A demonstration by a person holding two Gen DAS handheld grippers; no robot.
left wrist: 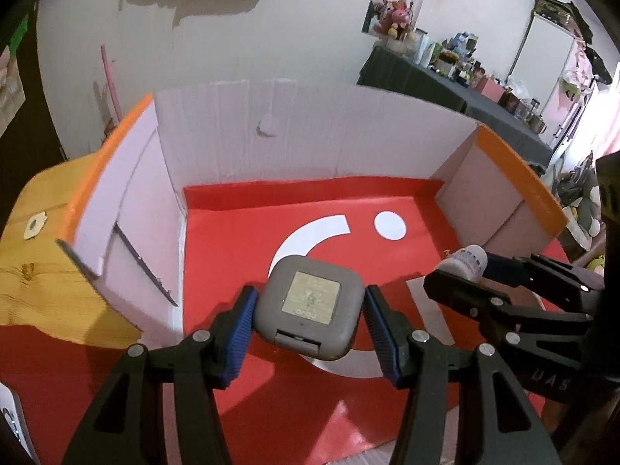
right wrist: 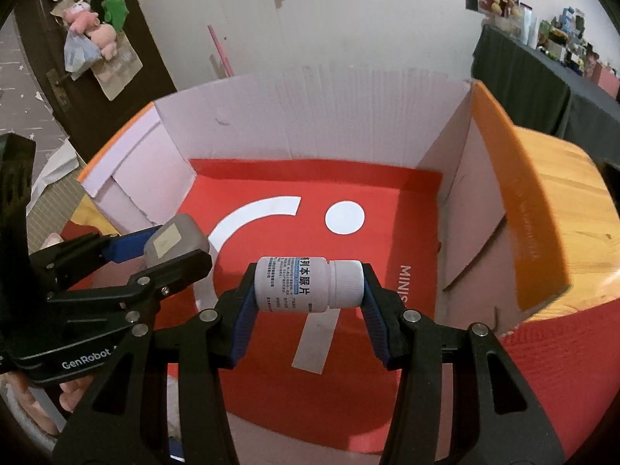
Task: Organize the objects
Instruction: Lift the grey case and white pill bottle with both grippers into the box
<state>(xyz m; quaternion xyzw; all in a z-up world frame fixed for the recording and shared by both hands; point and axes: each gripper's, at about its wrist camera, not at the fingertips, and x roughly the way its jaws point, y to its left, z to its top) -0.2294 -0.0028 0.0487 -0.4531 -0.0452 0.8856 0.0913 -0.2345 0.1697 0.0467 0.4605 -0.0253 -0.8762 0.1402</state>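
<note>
Left wrist view, lower centre of the frame: the left gripper (left wrist: pixel 310 319) clamps a grey, rounded-square device (left wrist: pixel 309 307) between its blue pads, one pad on each side edge. The device's pale label faces the camera, and it sits above the red floor of an open cardboard box (left wrist: pixel 217 139); whether it touches that floor is hard to tell. At right of the same frame the right gripper (left wrist: pixel 471 267) reaches in sideways with a white pill bottle (left wrist: pixel 467 261) at its tip.

Right wrist view, centre of the frame: the right gripper (right wrist: pixel 308 290) is closed on the pill bottle (right wrist: pixel 308 285), which lies on its side, base against the left pad and ribbed cap against the right pad. Below it spreads the box (right wrist: pixel 310 116) floor, red with a white arc and dot. At left of the frame the left gripper (right wrist: pixel 162 246) holds the grey device (right wrist: pixel 176 242). A wooden table (right wrist: pixel 573 209) shows at right, beyond the box's orange-edged flap.
</note>
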